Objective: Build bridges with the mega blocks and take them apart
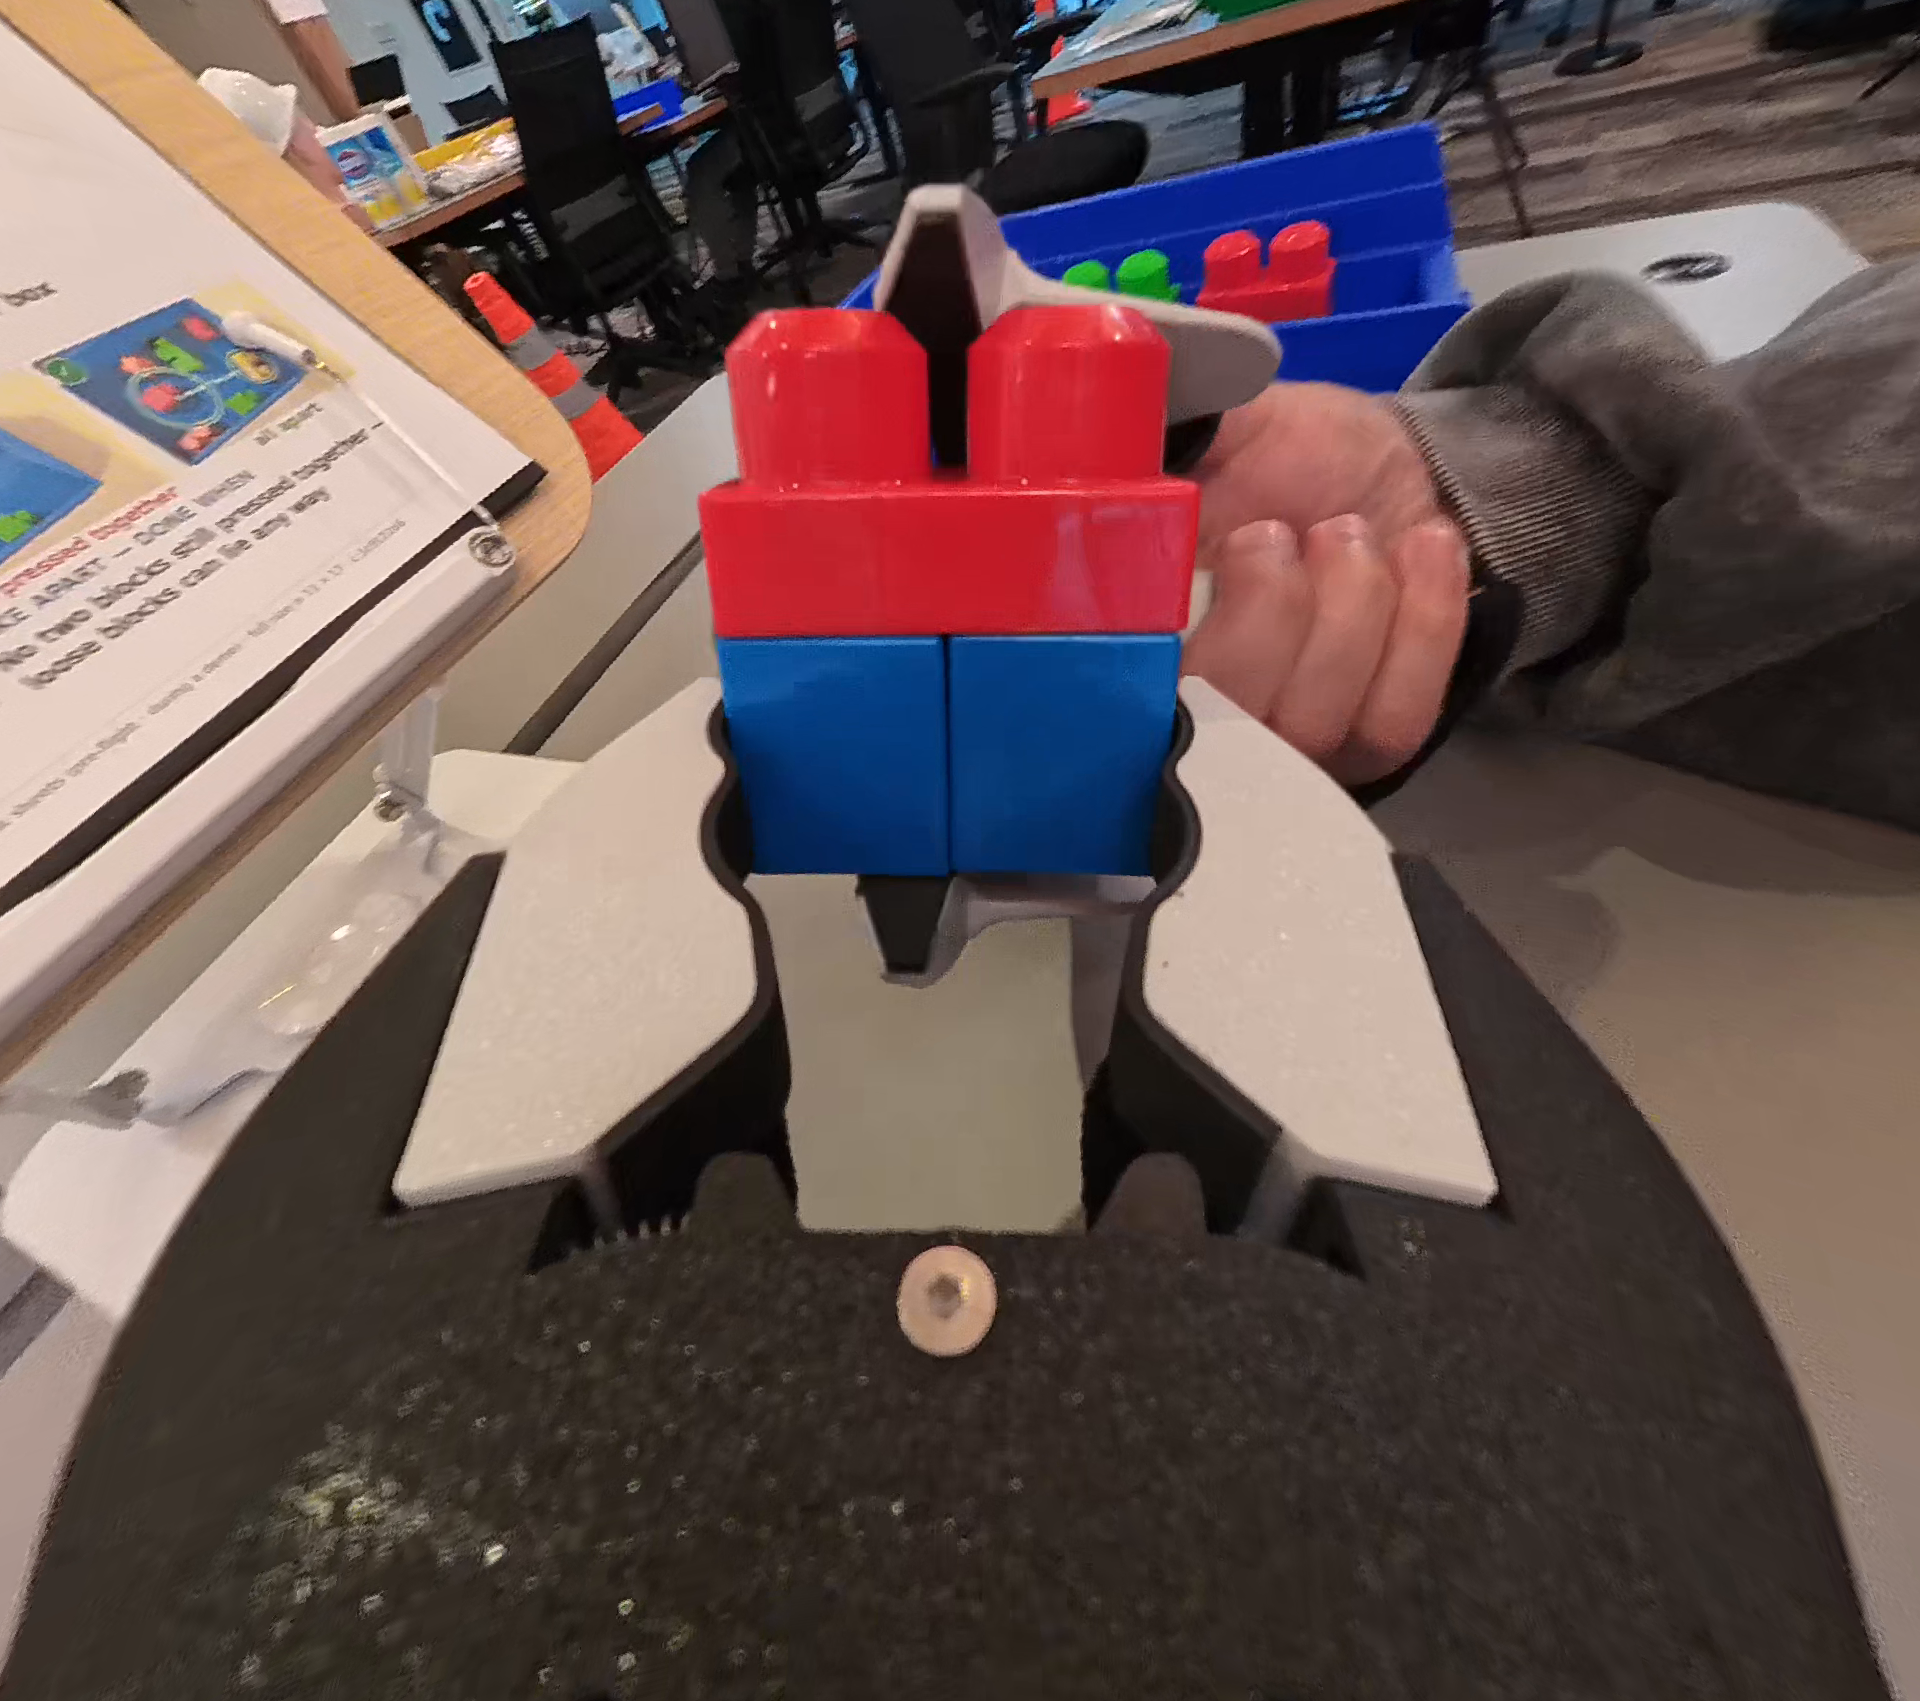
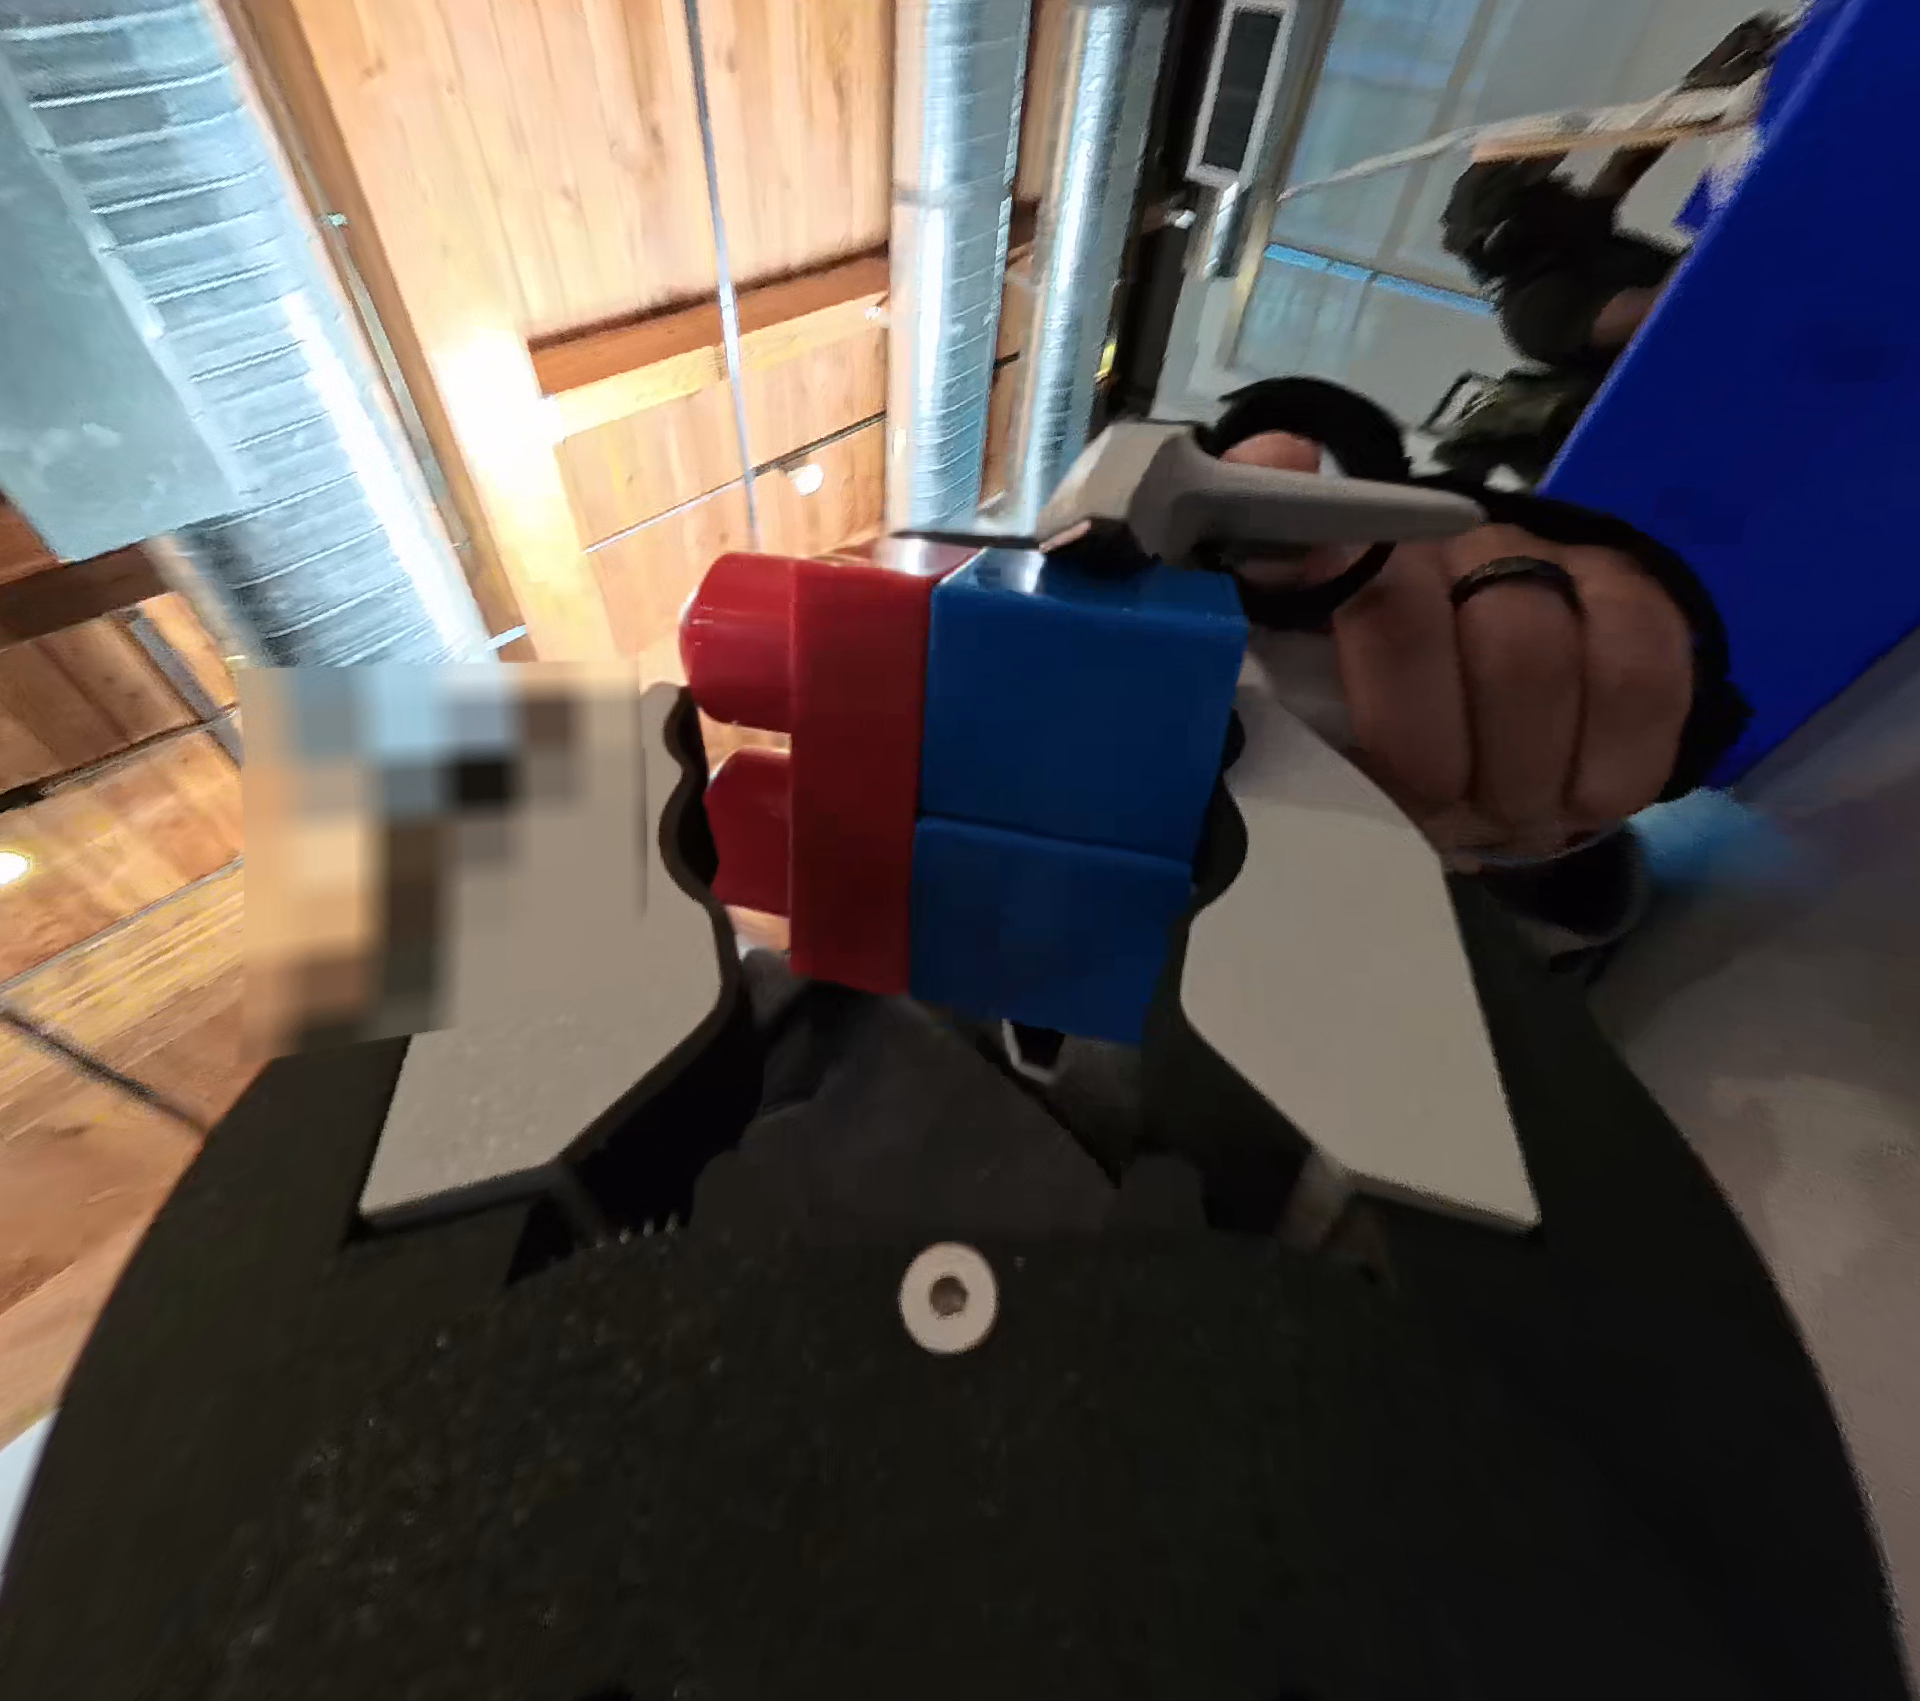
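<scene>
Left tongs are clamped on the two blue blocks, and the right tongs pinch the same stack end to end, red block included, held up off the desk. Risk as I see it: pull crooked and the pieces could pop loose and miss the blue bin.

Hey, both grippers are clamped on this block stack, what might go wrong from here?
1. The left gripper spans two separate blue blocks; pulling may free only one.
2. The right gripper squeezes across the red block and the blue ones, pressing the joint together.
3. A freed block may miss the blue bin.
</scene>
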`<control>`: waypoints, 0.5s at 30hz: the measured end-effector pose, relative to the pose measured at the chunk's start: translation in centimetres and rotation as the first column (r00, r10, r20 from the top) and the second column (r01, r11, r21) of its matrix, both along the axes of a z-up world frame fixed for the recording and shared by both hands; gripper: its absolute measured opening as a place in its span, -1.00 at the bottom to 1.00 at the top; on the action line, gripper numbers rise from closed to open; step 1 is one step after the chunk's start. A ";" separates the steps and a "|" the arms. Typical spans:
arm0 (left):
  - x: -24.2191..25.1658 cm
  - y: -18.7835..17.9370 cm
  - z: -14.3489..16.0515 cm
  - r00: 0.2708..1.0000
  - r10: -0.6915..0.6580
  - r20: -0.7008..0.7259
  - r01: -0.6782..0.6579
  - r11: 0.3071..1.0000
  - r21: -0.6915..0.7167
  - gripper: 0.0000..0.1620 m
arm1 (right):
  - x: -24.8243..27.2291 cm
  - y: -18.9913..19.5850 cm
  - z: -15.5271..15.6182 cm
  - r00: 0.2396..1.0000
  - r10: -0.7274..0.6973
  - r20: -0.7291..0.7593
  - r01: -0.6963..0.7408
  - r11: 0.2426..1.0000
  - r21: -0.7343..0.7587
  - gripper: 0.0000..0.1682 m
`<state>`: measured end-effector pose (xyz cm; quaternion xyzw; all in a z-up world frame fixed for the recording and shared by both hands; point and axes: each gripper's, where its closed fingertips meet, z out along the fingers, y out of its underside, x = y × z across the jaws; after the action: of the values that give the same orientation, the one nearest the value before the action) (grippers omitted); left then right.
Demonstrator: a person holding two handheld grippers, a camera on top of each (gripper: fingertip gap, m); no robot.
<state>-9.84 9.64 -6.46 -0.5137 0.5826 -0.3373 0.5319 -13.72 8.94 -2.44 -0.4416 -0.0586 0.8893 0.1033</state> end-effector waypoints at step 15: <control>-3.3 6.1 -2.7 0.900 0.424 -0.103 -0.420 0.906 0.055 -0.08 | 3.6 6.1 -4.1 0.209 -0.850 0.484 0.284 0.526 0.801 0.01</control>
<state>-13.18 15.69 -9.14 -0.6374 0.4919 -0.1754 0.5666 -10.16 14.99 -6.54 -0.7491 -0.1757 0.3682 0.5219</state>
